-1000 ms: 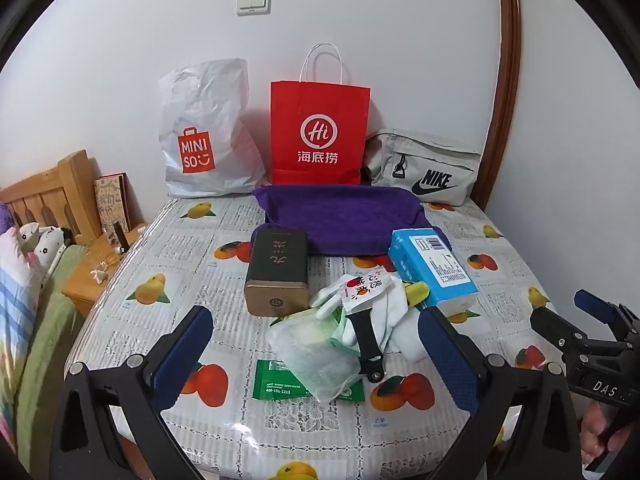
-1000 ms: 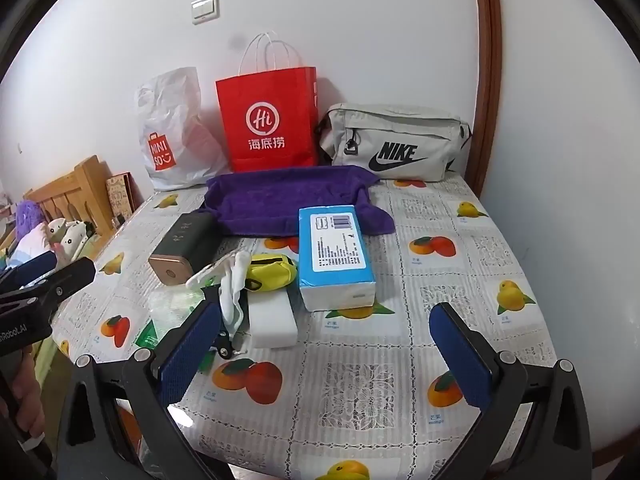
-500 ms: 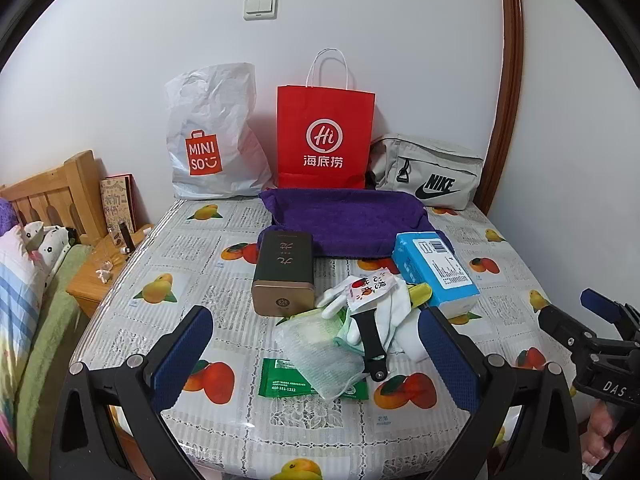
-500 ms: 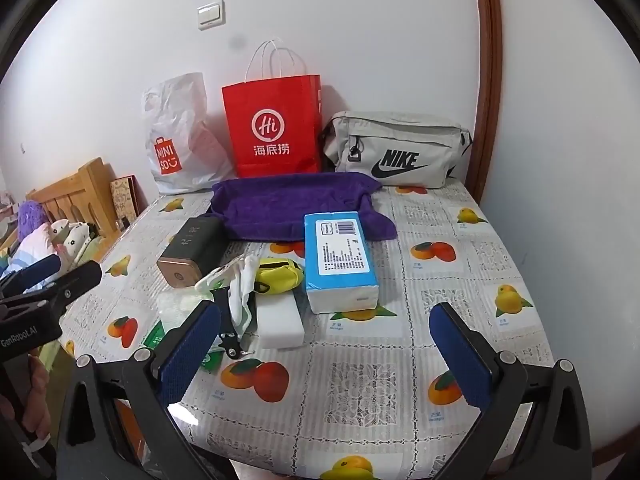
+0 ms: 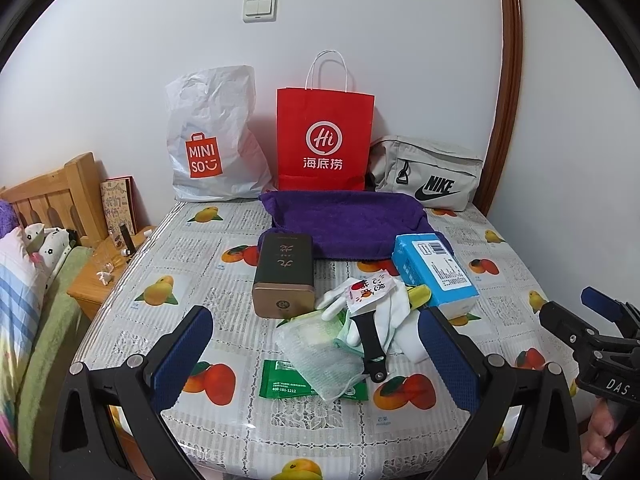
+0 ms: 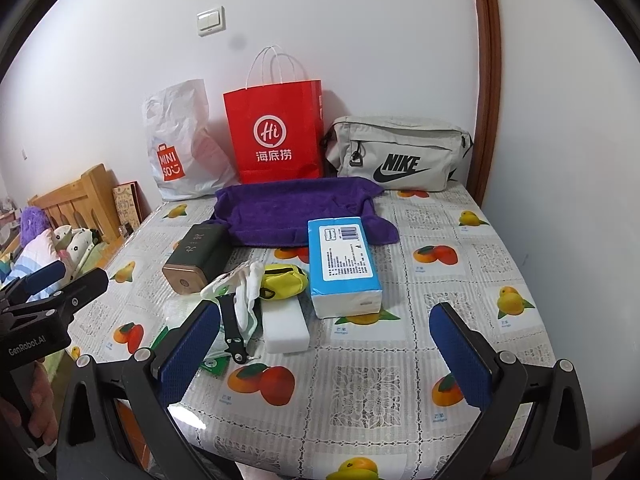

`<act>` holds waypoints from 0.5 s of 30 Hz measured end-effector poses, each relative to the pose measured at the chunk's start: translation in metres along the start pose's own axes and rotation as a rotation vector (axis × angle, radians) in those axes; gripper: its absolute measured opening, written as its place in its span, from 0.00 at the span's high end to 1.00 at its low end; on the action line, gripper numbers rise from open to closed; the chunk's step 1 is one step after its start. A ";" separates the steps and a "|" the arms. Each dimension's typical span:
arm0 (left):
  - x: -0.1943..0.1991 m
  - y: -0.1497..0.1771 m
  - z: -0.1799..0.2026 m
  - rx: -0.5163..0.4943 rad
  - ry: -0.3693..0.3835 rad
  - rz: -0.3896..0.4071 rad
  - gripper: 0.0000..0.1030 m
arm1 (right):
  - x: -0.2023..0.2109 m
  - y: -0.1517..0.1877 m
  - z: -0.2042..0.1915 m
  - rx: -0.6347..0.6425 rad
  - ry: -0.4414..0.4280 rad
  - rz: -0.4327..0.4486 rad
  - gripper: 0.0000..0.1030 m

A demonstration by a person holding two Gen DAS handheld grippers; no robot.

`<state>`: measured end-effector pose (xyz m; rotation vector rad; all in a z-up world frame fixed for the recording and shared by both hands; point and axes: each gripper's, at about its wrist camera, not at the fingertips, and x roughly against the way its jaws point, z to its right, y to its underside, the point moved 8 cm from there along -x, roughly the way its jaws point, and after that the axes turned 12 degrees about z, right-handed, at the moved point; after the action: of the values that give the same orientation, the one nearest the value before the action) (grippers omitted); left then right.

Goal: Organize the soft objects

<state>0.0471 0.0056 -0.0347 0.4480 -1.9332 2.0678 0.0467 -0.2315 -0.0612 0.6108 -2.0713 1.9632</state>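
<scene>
A: Both grippers hover over the near table edge, nothing held. Left gripper (image 5: pixel 316 350) spread wide, right gripper (image 6: pixel 324 354) spread wide too.

B: Soft stuff's piled mid-table: white gloves (image 5: pixel 390 312), mesh pouch (image 5: pixel 320 350), yellow pouch (image 6: pixel 283 276), w/ the purple towel (image 5: pixel 352 220) behind.

A: Risk?

B: Black strap (image 5: pixel 370 342) lies across the gloves. Grab the gloves and it prob drags along, maybe off the edge. Tissue pack (image 6: pixel 344 264) sits just beside the pile, easy to bump.
</scene>
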 end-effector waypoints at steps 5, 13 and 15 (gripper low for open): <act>0.001 -0.001 -0.001 -0.004 -0.001 0.003 0.00 | -0.001 -0.001 -0.001 0.001 -0.003 -0.001 0.00; 0.002 -0.001 -0.001 -0.003 -0.004 0.005 0.00 | 0.000 -0.001 -0.005 0.009 -0.004 0.001 0.00; 0.002 -0.001 -0.001 -0.004 -0.003 0.005 0.00 | 0.000 -0.002 -0.005 0.006 -0.004 0.002 0.00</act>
<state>0.0459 0.0066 -0.0327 0.4468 -1.9415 2.0675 0.0466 -0.2262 -0.0592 0.6139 -2.0697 1.9722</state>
